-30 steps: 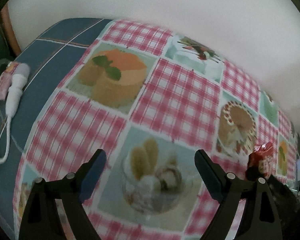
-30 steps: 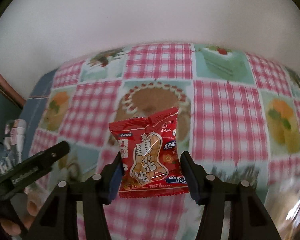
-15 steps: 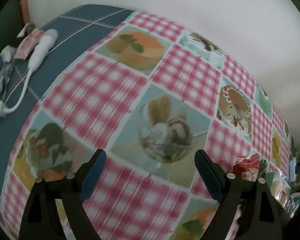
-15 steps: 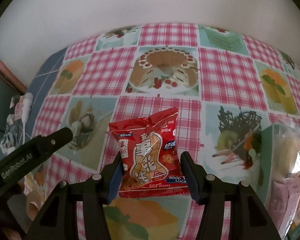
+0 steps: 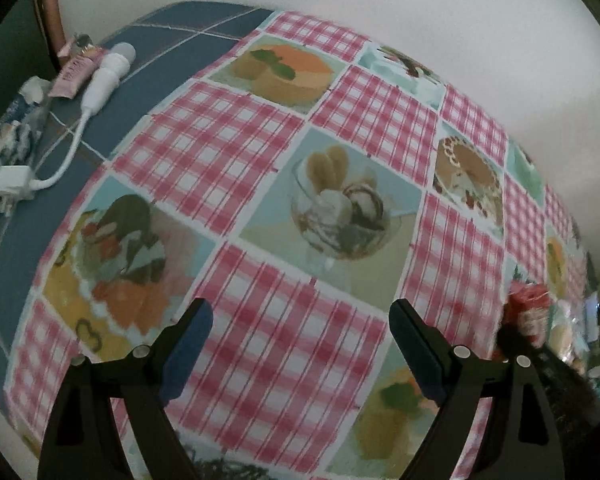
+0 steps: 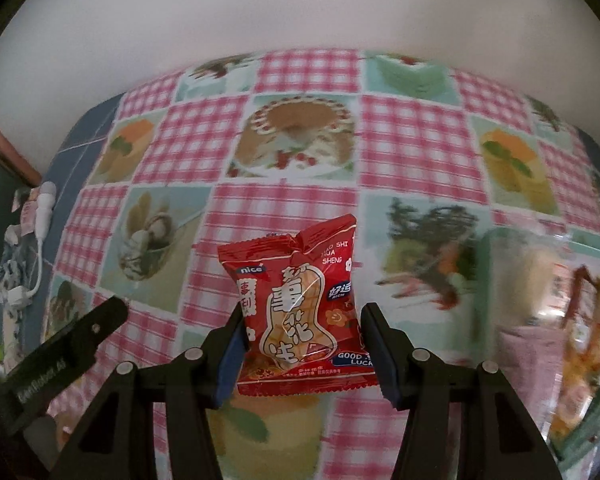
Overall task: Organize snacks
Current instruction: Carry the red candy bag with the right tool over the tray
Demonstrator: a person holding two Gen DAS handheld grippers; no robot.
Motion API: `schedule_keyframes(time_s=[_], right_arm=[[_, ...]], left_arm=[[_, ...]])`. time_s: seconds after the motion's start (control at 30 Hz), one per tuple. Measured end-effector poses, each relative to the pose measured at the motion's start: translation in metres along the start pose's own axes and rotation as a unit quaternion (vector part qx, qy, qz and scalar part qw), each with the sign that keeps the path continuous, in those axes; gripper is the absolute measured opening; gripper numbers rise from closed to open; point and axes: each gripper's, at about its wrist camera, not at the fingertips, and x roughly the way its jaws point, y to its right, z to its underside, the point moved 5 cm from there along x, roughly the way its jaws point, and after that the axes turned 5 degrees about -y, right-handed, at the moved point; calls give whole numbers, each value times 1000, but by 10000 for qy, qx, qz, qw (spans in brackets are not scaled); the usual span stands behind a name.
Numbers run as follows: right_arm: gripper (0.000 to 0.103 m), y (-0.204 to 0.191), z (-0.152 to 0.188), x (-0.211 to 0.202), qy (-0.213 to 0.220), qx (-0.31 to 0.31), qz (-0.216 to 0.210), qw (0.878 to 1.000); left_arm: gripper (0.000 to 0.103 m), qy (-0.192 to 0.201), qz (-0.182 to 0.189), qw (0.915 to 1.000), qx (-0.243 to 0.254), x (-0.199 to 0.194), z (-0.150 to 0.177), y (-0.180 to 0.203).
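My right claw (image 6: 302, 354) is clamped on the peanut pack (image 6: 300, 308), 1 pad on each side edge, so it hangs upright and flat-faced above the surface (image 6: 412, 136), clear of the checked cloth. That side grip looks chosen to keep the pack from folding while I carry it. It is a glossy red pouch, puffed, with a peanut drawing and crimped seams. A clear bag of snacks (image 6: 556, 320) sits near on the right, probably where this goes. My left claw (image 5: 300, 334) is wide open, holding nothing, pointing down over bare cloth.
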Motion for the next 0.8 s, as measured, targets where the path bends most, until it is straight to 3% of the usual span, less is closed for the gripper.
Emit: schedule_keyframes(time_s=[0.07,0.23,0.33,0.47,0.8], right_arm=[[59,8,2,-6,-9,50,87,9999],[59,32,11,-25,5,227,328,9992],[59,46,17,-37,7,410,364,9985],[59,58,27,-53,24,647,289,9975],[59,87,65,-96,174,1195,-118,9926]], left_arm=[[82,31,-101,9999,136,-4,10,5],[82,54,-192,9984,535,-14,28,22],[71,40,-183,9970,751,-22,37,33],[70,34,-74,9959,903,-37,44,38],[69,-23,64,9977,676,-76,56,28]])
